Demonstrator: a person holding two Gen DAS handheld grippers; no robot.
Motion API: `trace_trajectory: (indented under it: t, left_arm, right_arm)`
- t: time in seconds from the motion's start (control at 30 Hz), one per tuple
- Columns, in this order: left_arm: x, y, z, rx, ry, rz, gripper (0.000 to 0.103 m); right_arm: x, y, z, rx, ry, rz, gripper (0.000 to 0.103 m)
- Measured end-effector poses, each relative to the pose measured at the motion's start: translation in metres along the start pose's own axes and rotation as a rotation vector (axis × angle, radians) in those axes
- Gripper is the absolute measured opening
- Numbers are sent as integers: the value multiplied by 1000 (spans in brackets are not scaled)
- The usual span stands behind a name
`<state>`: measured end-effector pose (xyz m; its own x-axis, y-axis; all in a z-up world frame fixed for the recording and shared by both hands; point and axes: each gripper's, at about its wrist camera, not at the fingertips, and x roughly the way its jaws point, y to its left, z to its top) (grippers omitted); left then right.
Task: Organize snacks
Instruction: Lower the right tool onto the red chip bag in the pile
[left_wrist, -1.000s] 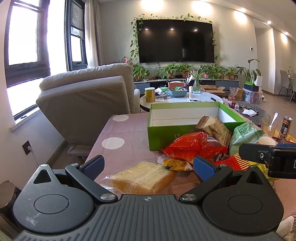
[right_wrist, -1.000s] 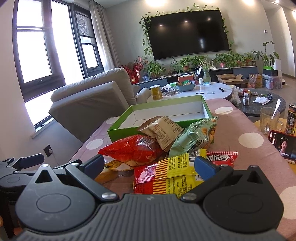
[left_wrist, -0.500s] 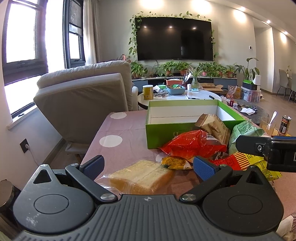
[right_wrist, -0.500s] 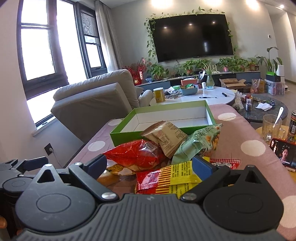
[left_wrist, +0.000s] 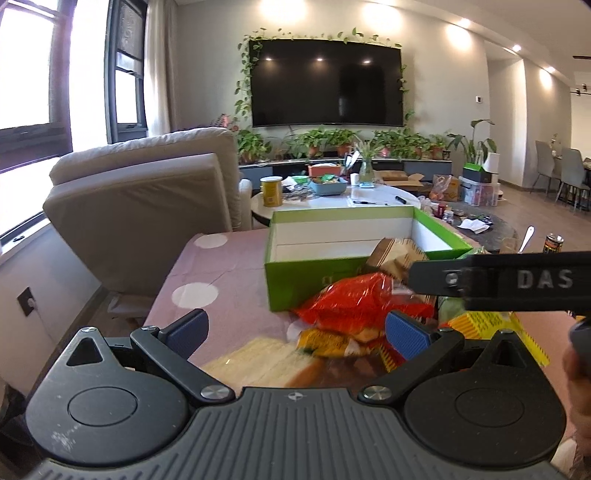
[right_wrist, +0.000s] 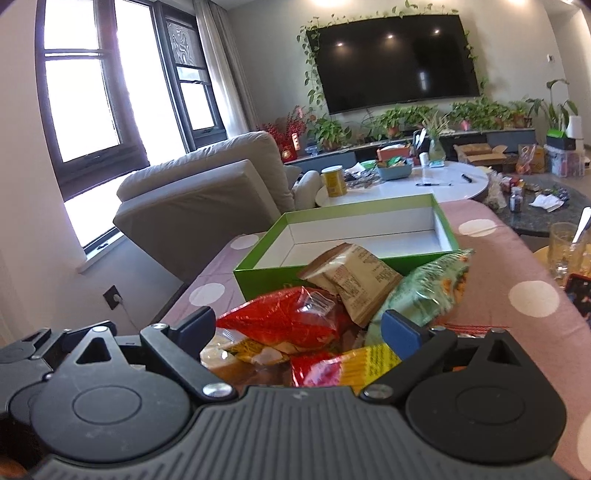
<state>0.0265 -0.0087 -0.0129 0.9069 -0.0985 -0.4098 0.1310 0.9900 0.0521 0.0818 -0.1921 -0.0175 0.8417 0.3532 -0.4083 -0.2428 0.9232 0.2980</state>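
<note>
1. The left gripper hangs low over the near left part of the bench, which wears a pink cloth with white dots. Its jaws stand wide apart and hold nothing.
2. Between and just under those jaws lies a pale wrapped bread slice, blurred in the left wrist view, flat on the cloth.
3. The right gripper hangs over the near side of the snack pile, jaws also wide apart and empty.
4. Under the right gripper's jaws lies a red and yellow packet, flat on the bench.
5. Just beyond it sits a crinkled red bag, and a small yellow packet lies at that bag's near edge.
6. A brown paper packet leans on the near wall of the box, and a green bag lies just right of it, also touching that wall.
7. The green box is open, white inside, and stands on the far side of the pile with nothing seen in it.
8. In the left wrist view, the right gripper's dark body crosses the right side and hides part of the pile.
9. A glass with a spoon stands far right, well apart from the snacks.
10. Beyond the bench are a beige armchair, a round white table and a wall television.
</note>
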Motion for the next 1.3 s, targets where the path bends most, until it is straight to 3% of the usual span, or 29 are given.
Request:
trace_trajectory:
  t: [0.23, 0.4, 0.57, 0.73, 0.83, 0.9, 0.97, 1.07, 1.3]
  left_arm:
    - [44, -4, 13, 39, 76, -79, 102]
    - [75, -3, 20, 18, 154, -132, 101]
    - [97, -8, 25, 19, 220, -174, 98]
    - [115, -12, 24, -9, 281, -209, 95]
    - [122, -13, 21, -33, 302, -243, 84]
    - [122, -13, 18, -58, 301, -271, 69]
    - [116, -15, 18, -47, 275, -274, 63]
    - [104, -19, 21, -35, 253, -291, 63]
    - [75, -25, 32, -10, 214, -294, 63]
  right_arm:
    - [45, -14, 24, 120, 141, 55, 88]
    - [71, -16, 28, 146, 236, 6, 88]
    - [99, -19, 27, 218, 403, 22, 88]
    - [106, -20, 28, 231, 420, 7, 88]
    - [105, -22, 28, 222, 412, 5, 88]
    - [102, -23, 27, 219, 383, 25, 64]
    - [100, -25, 28, 221, 382, 23, 56]
    - [98, -22, 28, 193, 375, 23, 48]
    - [74, -23, 33, 233, 367, 47, 47]
